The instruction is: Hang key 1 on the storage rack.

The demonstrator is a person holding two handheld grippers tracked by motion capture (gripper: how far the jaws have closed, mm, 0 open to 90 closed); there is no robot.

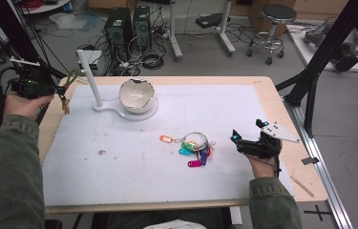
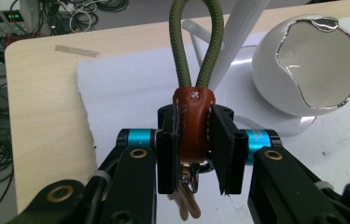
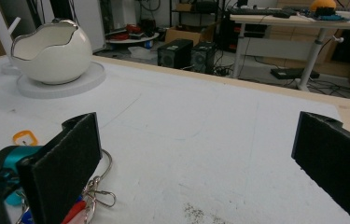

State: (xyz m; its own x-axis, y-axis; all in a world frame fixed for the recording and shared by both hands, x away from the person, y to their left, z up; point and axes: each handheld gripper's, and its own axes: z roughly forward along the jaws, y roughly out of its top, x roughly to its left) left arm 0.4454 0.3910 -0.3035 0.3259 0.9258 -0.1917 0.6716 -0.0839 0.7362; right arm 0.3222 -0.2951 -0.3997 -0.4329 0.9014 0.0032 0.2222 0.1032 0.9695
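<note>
Left claw [image 2: 195, 154] clamps brown leather key fob [image 2: 192, 123]; right claw [image 3: 200, 163] gapes wide, w/ nothing between.

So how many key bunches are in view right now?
2: a green-loop keychain clamped in the left gripper off the table's left edge, and a colourful-tagged key bunch on the mat beside the right gripper.

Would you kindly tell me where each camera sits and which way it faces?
High view: above the person's side, looking forward and down on the table; both forearms show.
Left gripper view: rides the left gripper, jaws shut on the leather key fob.
Right gripper view: rides the right gripper, jaws open.
All three share the white egg-shaped bowl.
</note>
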